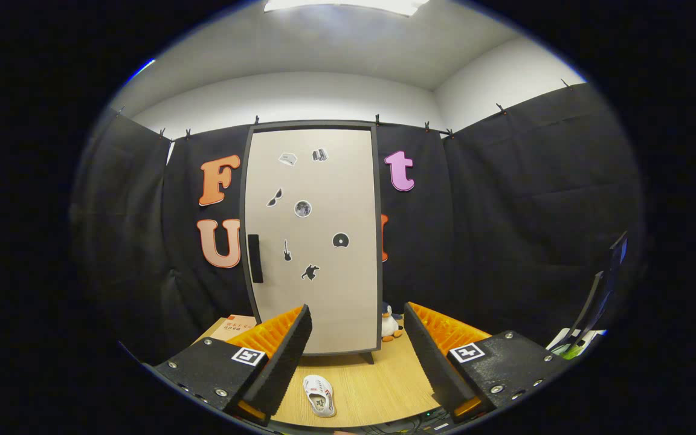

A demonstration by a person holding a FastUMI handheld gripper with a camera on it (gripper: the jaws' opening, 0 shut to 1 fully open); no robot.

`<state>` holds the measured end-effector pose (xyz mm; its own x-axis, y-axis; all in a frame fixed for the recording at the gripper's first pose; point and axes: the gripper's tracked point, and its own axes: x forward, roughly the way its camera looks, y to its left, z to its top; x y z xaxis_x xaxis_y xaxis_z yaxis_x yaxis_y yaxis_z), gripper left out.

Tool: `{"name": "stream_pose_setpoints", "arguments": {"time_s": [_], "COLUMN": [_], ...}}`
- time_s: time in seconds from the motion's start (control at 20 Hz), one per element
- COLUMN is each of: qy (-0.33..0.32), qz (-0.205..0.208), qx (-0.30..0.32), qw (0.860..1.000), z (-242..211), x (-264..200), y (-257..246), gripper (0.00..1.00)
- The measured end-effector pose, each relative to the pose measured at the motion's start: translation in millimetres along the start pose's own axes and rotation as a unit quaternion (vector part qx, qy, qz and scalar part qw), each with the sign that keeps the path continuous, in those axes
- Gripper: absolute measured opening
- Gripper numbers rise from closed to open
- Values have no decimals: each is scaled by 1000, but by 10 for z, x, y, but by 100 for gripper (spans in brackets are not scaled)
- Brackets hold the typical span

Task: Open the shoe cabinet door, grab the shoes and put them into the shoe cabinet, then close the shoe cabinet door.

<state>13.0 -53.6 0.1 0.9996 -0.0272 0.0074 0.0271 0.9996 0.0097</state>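
One white shoe lies between the wide-apart gripper fingers, before the closed shoe cabinet.

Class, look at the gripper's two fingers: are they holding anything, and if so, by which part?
Nothing is held. The gripper is open, its fingers spread wide apart, with the white shoe lying untouched on the table between them.

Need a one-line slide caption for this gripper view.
Open gripper faces the closed shoe cabinet door, a white shoe lying on the table between its fingers.
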Motion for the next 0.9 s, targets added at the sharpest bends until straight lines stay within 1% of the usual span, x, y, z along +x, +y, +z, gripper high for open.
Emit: {"name": "stream_pose_setpoints", "arguments": {"time_s": [0.1,0.3,0.5,0.65,0.9], "qy": [-1,1,2,-3,11], "qz": [13,52,82,78,76], "qx": [1,9,6,4,12], "qw": [1000,999,997,997,997], "z": [-8,-29,-59,-63,-220], "x": [66,171,332,581,1047], "y": [34,127,347,553,1073], "gripper": [95,96,95,95,95]}}
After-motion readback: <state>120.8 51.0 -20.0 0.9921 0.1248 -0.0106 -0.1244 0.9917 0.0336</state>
